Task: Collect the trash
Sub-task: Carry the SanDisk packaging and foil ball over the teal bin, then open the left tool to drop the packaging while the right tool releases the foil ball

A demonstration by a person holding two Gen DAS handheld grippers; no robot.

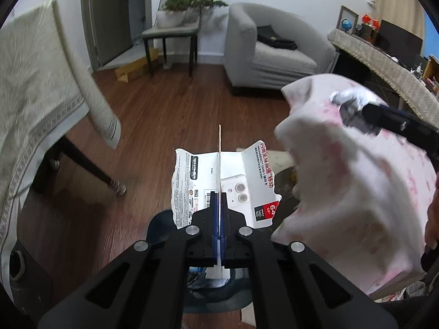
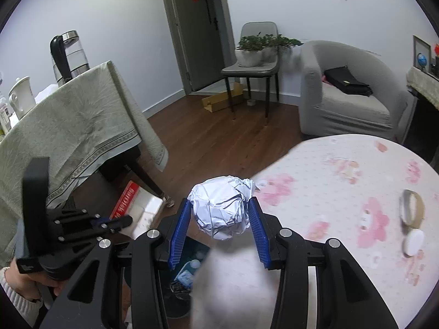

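Left tool [image 1: 219, 208] grips torn "microSDXC" packaging [image 1: 247, 181]; right tool [image 2: 219, 219] holds paper ball [image 2: 222, 205]

Both grippers share one build. The left gripper [image 1: 219, 205] has matte black linkage arms joined by round silver pivot screws, with triangular cut-outs in the outer arms and ribbed blue pads [image 1: 215, 219] on its fingers. The right gripper [image 2: 219, 213] matches it, blue ridged pads [image 2: 178, 235] included. The left hand [image 2: 26, 285] shows bare skin and a cream knitted sleeve cuff.
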